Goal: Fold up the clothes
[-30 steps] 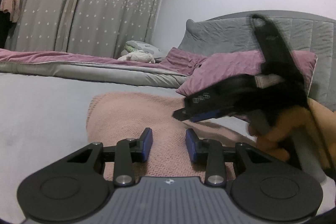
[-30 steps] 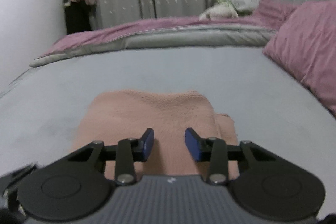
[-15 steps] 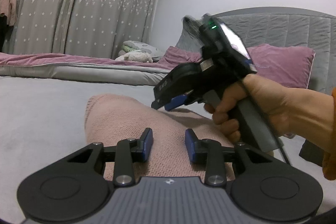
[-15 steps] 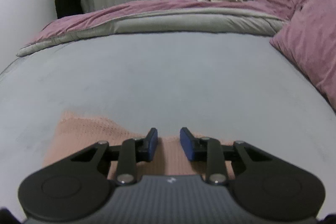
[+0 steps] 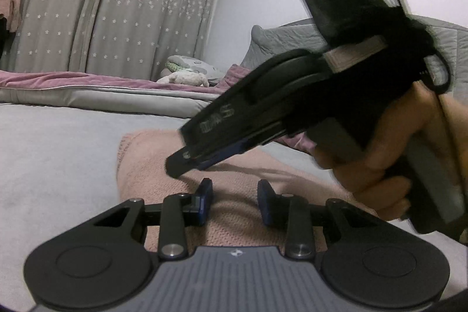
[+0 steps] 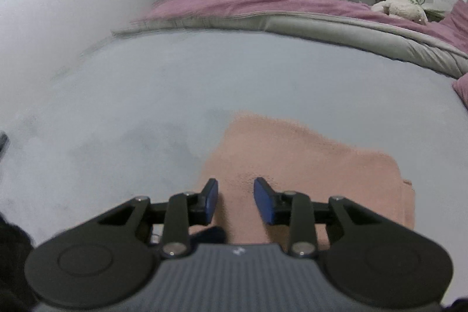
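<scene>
Garment (image 6: 310, 160): one, pink knit, folded; two grippers (image 5: 235, 202) (image 6: 235, 199) above.

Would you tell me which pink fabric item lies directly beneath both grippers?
The folded pink knit garment on the grey sheet; the pink pillow and blanket lie farther back.

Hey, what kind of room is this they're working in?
A bedroom, most likely. The pink knit lies on a bed, with a padded headboard and pillow behind it, a plush toy by the duvet, and star-print curtains.
</scene>
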A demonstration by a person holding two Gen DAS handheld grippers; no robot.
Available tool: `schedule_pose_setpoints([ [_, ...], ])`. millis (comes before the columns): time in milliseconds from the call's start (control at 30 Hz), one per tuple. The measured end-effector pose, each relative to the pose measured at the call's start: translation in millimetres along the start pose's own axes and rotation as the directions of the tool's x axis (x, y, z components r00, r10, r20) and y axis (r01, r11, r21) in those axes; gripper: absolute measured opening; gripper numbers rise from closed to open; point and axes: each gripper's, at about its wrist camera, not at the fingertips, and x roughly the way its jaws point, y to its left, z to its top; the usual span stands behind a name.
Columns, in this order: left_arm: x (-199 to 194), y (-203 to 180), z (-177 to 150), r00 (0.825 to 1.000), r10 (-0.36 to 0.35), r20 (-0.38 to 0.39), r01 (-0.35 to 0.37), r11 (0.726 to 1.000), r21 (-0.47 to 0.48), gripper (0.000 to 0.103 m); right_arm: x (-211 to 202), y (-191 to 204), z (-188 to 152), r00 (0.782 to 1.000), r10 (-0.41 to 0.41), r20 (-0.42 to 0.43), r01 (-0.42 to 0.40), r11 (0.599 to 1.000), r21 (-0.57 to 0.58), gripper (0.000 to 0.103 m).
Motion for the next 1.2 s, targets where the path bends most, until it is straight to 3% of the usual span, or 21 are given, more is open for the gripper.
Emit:
schedule_pose_setpoints([
  [433, 1, 0, -2, 1.000, -0.001, -0.008, 0.001, 1.000, -0.013, 0.029, 75, -30, 43, 0.999, -0.012, -0.032, 0.015, 0.993, 0.119, 0.029],
  [633, -5, 3, 1, 1.000, -0.018, 0.013, 0.018, 0.999, -0.032, 0.029, 45, -41, 41, 0.998, -0.030, 0.059, 0.021, 0.987, 0.156, 0.032],
  [800, -17, 14, 10, 0.994, -0.060, 0.095, 0.071, 0.991, -0.113, 0.029, -8, -51, 9, 0.992, -0.073, 0.105, 0.061, 0.992, 0.114, 0.032],
  [900, -20, 14, 12, 0.991, -0.076, 0.112, 0.089, 0.990, -0.108, 0.029, -39, -53, -20, 0.987, -0.091, 0.131, 0.076, 0.990, 0.117, 0.032],
  [1100, -10, 1, 1, 0.994, -0.107, 0.023, 0.106, 0.993, 0.059, 0.027, -73, -50, -79, 0.978, -0.108, 0.179, 0.095, 0.993, 0.075, 0.032],
  [1200, -10, 0, -3, 0.992, -0.128, -0.010, 0.128, 0.988, 0.086, 0.026, -77, -56, -107, 0.977, -0.095, 0.193, 0.082, 0.994, 0.073, 0.033],
])
